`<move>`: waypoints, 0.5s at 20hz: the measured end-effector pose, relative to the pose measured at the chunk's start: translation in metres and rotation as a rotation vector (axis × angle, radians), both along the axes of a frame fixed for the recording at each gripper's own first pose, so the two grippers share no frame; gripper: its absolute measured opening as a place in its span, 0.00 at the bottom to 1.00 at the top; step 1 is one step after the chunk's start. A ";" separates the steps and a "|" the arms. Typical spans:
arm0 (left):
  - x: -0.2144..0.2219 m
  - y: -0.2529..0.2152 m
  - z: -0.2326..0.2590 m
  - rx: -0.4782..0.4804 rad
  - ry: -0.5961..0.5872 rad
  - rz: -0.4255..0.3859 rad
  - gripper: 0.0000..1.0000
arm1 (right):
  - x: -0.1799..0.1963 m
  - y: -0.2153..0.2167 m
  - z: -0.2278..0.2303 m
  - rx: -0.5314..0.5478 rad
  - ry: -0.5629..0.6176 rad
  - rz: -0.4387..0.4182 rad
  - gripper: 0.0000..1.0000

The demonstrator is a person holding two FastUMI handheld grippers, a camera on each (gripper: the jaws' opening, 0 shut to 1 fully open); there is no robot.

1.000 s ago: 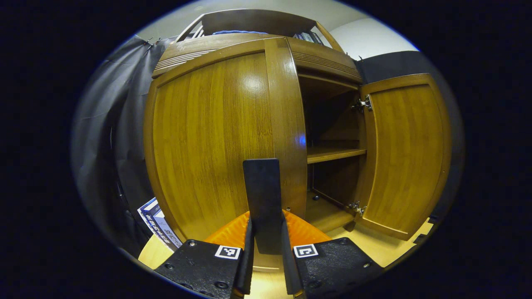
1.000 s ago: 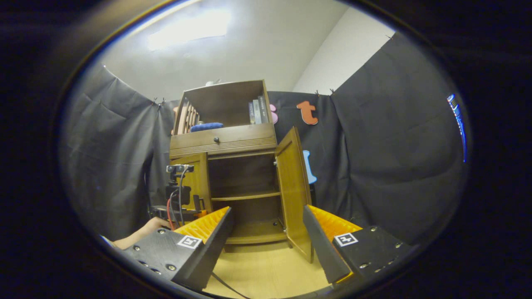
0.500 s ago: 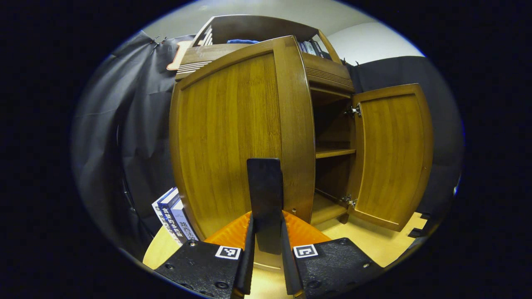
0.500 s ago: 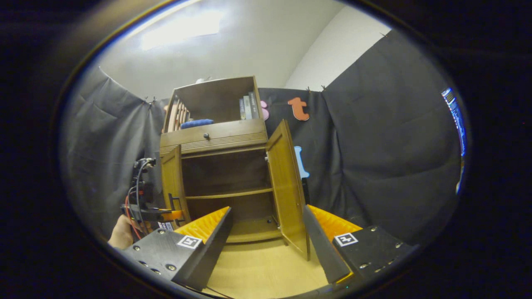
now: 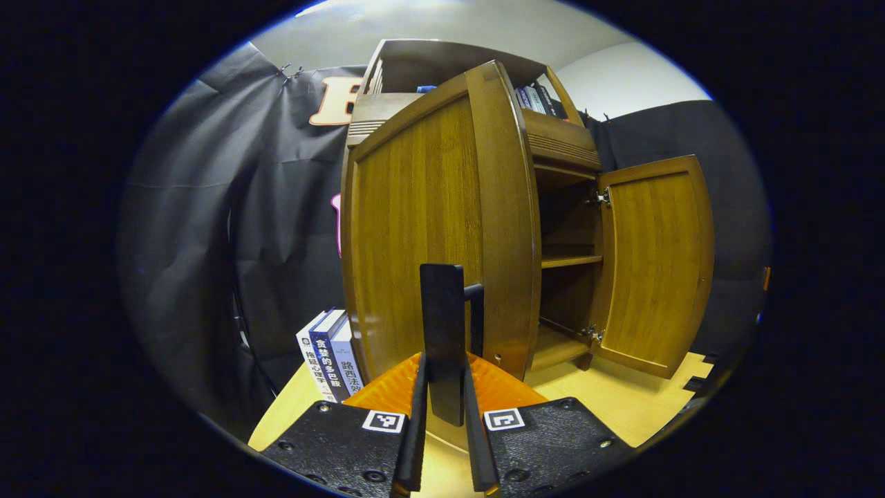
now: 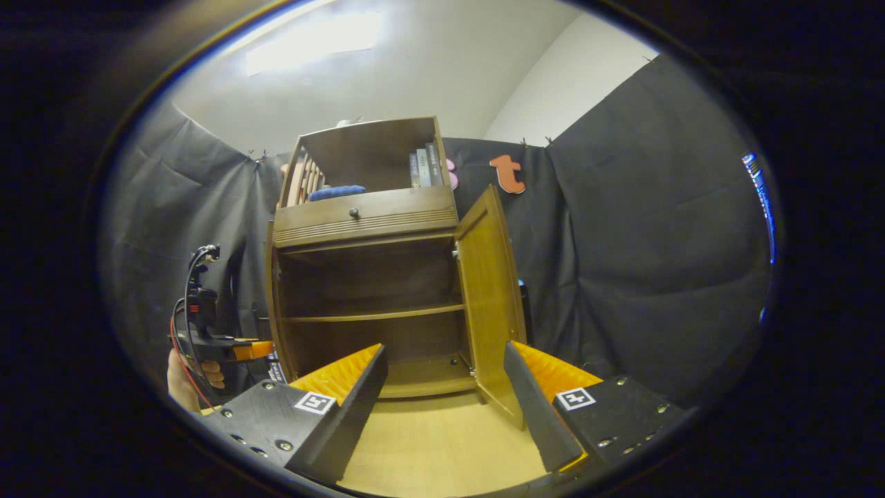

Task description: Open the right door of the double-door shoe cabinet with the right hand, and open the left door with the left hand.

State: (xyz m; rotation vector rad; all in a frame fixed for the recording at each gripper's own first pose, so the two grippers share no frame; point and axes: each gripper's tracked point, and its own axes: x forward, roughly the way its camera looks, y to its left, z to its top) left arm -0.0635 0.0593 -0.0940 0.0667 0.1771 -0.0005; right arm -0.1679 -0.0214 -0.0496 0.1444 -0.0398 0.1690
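Shoe cabinet [image 6: 366,277] is your landmark, and both of its doors stand open. Nearest to you, in the left gripper view, your left gripper [image 5: 445,415] has its jaws almost closed on the dark handle [image 5: 442,339] of the left door [image 5: 429,228]; the handle bar stands upright between the two fingers, and both seem to press on it. This door is swung far out from the cabinet front. Beside it, at the cabinet's left foot, some books [image 5: 330,354] stand upright on the light wooden floor [image 5: 622,408].

In the right gripper view, your right gripper [image 6: 444,394] has its jaws wide apart and holds nothing; it is well apart from the cabinet, with the right door [image 6: 492,297] just beyond its right finger. Farther off, left of the cabinet, you see a hand [image 6: 185,377] holding the other gripper. Inside the cabinet one shelf [image 6: 373,315] is visible.
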 end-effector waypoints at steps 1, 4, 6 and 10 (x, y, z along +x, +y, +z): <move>-0.002 0.004 -0.001 -0.007 0.003 0.004 0.27 | 0.001 0.003 0.000 0.000 0.002 0.005 0.97; -0.011 0.018 0.002 -0.009 -0.001 0.024 0.27 | 0.000 0.012 -0.003 -0.007 0.004 0.018 1.00; -0.016 0.027 0.003 0.000 -0.004 0.032 0.24 | 0.000 0.018 -0.003 0.000 0.005 0.031 1.00; -0.023 0.052 0.010 -0.010 -0.019 0.073 0.20 | 0.000 0.033 -0.004 0.032 0.015 0.080 1.00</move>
